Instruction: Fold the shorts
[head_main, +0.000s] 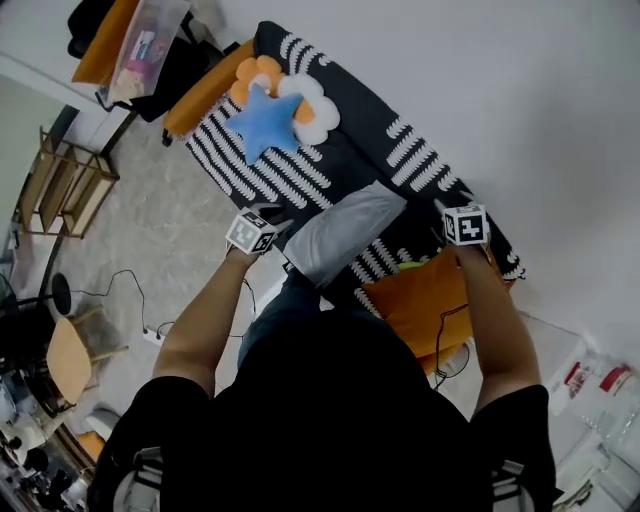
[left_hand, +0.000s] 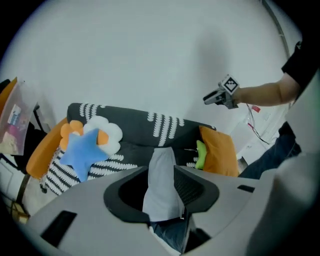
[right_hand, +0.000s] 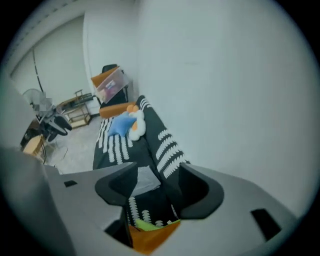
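Note:
The grey shorts (head_main: 338, 235) lie as a flat folded strip on the black-and-white striped sofa (head_main: 400, 150), their near end by my knees. My left gripper (head_main: 278, 232) hovers above the shorts' left edge. In the left gripper view its jaws (left_hand: 162, 185) stand apart, and the shorts (left_hand: 161, 185) show through the gap, lying on the seat below. My right gripper (head_main: 445, 215) hangs above the sofa's right part, beside the orange cushion (head_main: 430, 295). Its jaws (right_hand: 155, 190) are open and empty, with a corner of the shorts (right_hand: 142, 177) far beneath. The right gripper (left_hand: 220, 96) also shows mid-air in the left gripper view.
A blue star pillow (head_main: 265, 120) and a flower cushion (head_main: 312, 112) sit at the sofa's far end. A green thing (left_hand: 201, 154) lies by the orange cushion. A white wall backs the sofa. On the floor are a cable with a power strip (head_main: 152, 335), a wooden rack (head_main: 65, 185) and a stool (head_main: 68, 358).

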